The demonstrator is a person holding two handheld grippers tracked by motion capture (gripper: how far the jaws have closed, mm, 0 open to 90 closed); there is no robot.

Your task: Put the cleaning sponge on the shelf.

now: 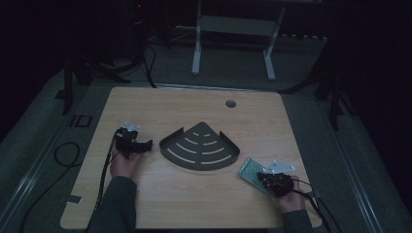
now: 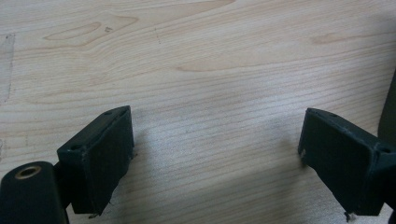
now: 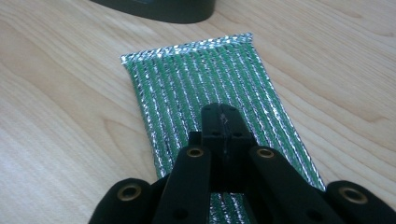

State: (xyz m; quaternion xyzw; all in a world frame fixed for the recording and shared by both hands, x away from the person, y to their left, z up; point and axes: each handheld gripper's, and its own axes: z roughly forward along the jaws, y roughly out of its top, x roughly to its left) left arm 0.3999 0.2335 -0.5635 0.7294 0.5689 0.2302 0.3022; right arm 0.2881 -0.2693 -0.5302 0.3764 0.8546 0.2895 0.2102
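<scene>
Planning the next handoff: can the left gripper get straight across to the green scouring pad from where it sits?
Probably not directly. The dark corner shelf lies between the open left gripper and the green scouring pad, which the right gripper is shut on.

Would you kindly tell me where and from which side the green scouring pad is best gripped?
Probably at its near short edge, coming in low from the person's side. The green scouring pad lies flat on the table, too thin for its faces to be pinched from above; an edge is the likeliest purchase. The right gripper sits there now, jaws closed over that end.
</scene>
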